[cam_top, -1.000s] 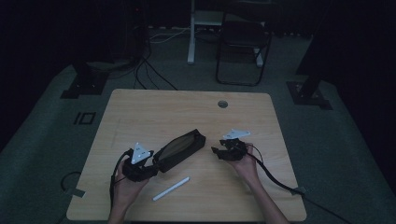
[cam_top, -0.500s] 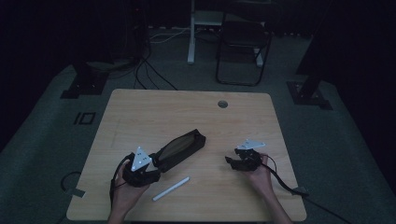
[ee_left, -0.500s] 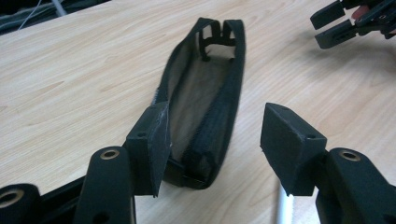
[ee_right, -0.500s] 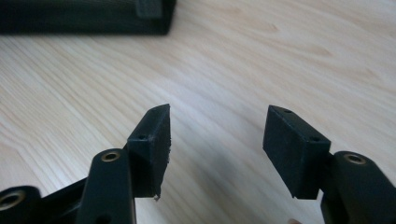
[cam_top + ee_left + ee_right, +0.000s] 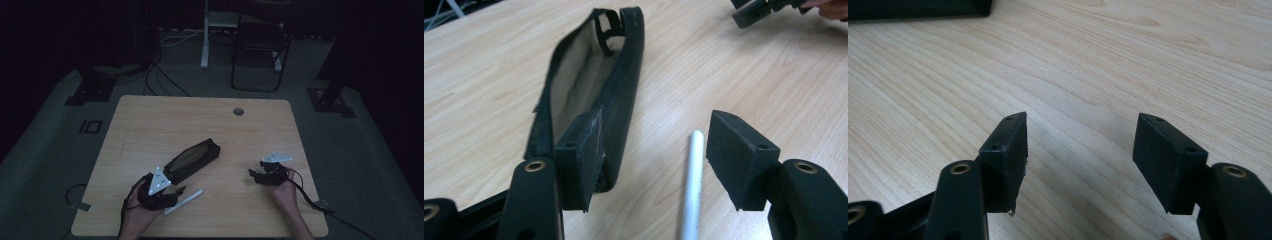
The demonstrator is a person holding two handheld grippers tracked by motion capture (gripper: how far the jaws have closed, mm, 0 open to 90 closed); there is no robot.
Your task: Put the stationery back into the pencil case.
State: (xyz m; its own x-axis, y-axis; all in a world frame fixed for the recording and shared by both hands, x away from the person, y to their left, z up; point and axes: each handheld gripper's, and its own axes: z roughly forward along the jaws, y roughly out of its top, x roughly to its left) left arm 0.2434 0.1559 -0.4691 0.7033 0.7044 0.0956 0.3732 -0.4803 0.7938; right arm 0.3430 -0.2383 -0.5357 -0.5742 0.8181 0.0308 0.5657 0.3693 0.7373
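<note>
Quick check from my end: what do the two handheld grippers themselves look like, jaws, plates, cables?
Both are black. The left gripper carries a grey three-cornered plate with small dots on top; the right gripper carries a paler plate of the same kind. Each gripper view shows two blocky black pads on arms with brass-coloured rivets. A dark cable trails from each back past the hand. No sleeves are visible.

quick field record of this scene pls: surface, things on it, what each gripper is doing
surface: wooden table
case: black pencil case, unzipped and lying open mid-table
pen: white pen lying flat beside the case's near end
left gripper: fingers apart and just been opening; the pen's tip lies between them untouched, one finger against the case's end
right gripper: fingers apart and just been opening, nothing between them, over bare table
cable hole: near far edge
</note>
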